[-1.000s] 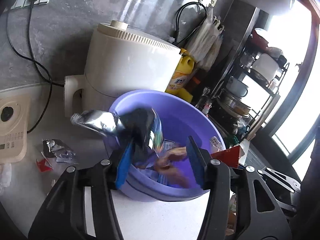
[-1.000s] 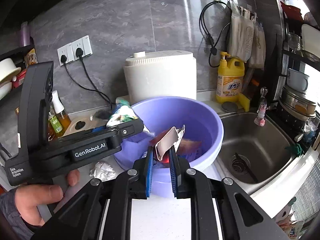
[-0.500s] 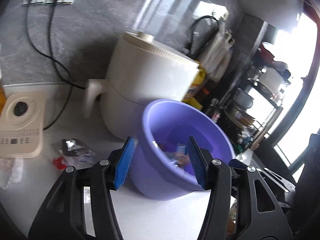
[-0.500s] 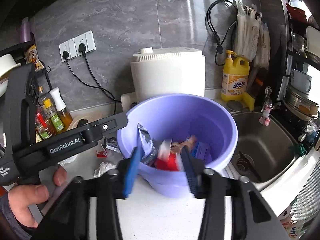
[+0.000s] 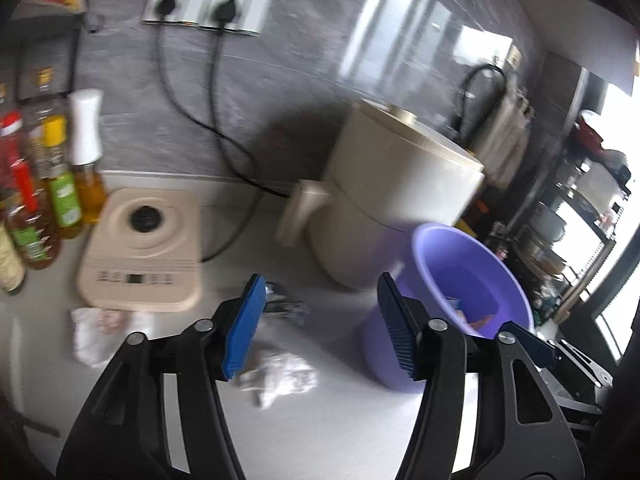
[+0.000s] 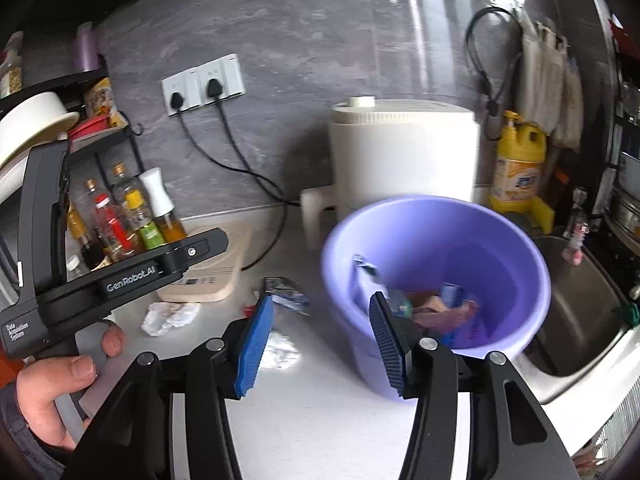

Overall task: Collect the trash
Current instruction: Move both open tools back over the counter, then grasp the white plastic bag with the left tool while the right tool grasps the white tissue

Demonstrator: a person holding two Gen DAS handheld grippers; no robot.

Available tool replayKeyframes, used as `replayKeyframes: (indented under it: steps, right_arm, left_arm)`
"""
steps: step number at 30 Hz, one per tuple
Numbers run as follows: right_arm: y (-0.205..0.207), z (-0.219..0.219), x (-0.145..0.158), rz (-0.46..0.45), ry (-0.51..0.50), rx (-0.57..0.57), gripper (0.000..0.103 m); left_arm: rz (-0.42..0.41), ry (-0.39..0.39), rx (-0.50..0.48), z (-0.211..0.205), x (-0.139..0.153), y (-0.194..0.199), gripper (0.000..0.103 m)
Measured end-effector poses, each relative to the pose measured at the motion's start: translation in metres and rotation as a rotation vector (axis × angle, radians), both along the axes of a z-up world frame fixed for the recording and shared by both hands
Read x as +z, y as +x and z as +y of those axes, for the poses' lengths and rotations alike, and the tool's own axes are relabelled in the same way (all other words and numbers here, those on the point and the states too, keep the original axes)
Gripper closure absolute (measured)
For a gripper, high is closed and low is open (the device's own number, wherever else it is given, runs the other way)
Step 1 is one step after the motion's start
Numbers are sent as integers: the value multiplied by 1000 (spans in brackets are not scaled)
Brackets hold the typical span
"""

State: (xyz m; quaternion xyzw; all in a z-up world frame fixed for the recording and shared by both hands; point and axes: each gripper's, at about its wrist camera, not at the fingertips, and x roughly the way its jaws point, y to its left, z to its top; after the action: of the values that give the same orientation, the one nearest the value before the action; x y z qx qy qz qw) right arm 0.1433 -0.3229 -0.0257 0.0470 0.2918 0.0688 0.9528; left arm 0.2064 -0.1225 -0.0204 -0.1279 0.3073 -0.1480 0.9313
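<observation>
Both grippers' fingers apart, wrappers in purple basin [image 6: 532, 264], crumpled tissue [image 5: 280, 376] nr.

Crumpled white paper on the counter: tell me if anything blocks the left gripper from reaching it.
Nothing visible does. The left gripper is open and empty, and the crumpled white paper lies on bare counter just below its fingers. The purple basin stands off to the right, out of the way.
</observation>
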Motion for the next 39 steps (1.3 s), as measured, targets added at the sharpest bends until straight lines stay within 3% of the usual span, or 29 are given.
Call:
replayKeyframes:
  steps: [9,12,17,26,31,36,39]
  right_arm:
    - [0,48,-5,2,7,78,33]
    - [-2,60,-10,-1,8,92,22]
    - [-1,75,-22,11,-7,114,14]
    - [11,81,-54,66,-4,150,14]
    - [26,84,-73,100,-6,174,20]
    - [40,91,-92,143,-8,211,29]
    - [50,93,-104,172,-4,219,31]
  left_arm:
    - [-20,56,149,56,3,-25,9]
    - [-22,73,191,70,1,-30,6]
    - [11,73,248,88,-12,-34,6]
    - [83,105,276,87,-47,-28,6]
    - [118,126,308,87,-62,-19,7]
    - [170,131,331,90,-83,-4,30]
    - [195,144,347,91,-93,5,37]
